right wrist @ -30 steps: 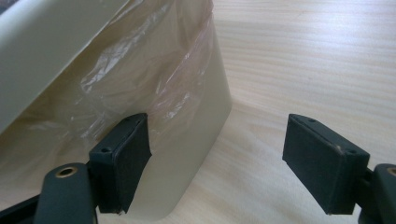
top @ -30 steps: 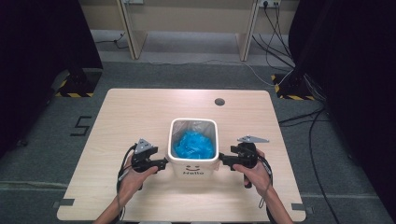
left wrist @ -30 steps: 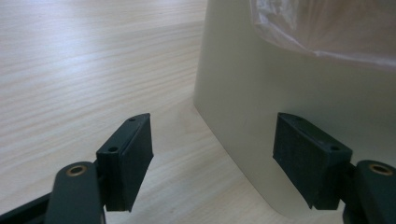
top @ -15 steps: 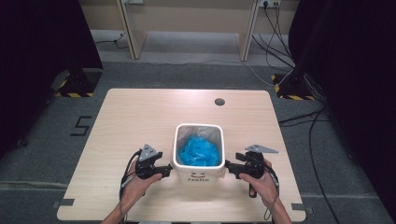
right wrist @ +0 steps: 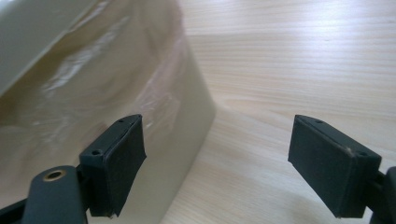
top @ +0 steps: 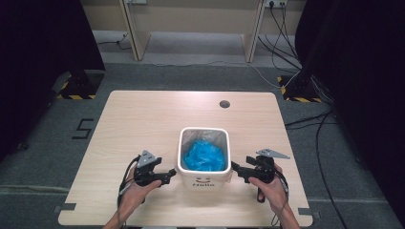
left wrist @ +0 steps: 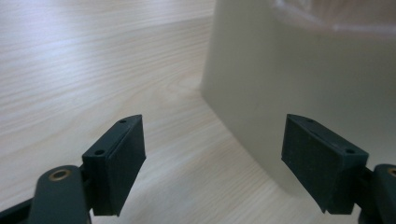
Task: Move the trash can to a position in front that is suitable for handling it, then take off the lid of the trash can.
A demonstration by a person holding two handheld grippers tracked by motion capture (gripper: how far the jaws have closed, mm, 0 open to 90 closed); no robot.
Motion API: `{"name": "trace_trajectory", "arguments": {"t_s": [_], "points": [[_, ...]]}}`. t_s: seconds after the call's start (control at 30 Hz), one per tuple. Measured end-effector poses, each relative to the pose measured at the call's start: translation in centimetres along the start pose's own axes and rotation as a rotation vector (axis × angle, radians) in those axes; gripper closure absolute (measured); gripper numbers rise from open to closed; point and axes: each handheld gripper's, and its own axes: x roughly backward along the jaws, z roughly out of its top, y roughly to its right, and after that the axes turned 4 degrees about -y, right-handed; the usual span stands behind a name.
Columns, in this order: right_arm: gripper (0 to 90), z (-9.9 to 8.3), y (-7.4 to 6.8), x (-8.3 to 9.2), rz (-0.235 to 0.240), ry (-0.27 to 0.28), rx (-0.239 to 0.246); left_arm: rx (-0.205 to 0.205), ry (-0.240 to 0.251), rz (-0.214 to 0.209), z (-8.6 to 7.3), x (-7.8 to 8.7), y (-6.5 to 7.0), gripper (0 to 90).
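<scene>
Centrally, white square plastic bin (top: 204, 177) with blue crumpled bag (top: 204, 155) on pale wooden counter (top: 143, 119); left gripper (top: 171, 174) and right gripper (top: 237, 170) flanking it, jaws just widened, spread, gripping nothing; round cable hole (top: 224, 103) behind

A light wooden table (top: 143, 119) — one thing on it — a white bin (top: 204, 179) near its front edge.

High view above the table (top: 143, 114); both tool views low, close on the shared bin (top: 204, 179)
</scene>
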Motion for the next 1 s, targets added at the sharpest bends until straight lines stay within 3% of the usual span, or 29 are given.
{"name": "trace_trajectory", "arguments": {"t_s": [0.27,0.57,0.7,1.0], "points": [[17.9,-0.4,1.1,0.3,-0.033,0.007,-0.038,-0.037,-0.032,0.047,-2.0,1.5,-1.0,20.6],[17.5,0.0,1.1,0.2,-0.034,0.007,-0.030,-0.059,-0.061,0.054,-2.5,1.6,-1.3,20.2],[16.9,0.3,1.3,0.2,-0.037,0.006,-0.036,-0.089,-0.095,0.069,-2.9,1.3,-1.4,20.2],[16.7,1.9,1.2,1.2,-0.055,0.056,-0.030,-0.125,-0.135,0.075,-3.5,0.8,-1.3,20.0]]}}
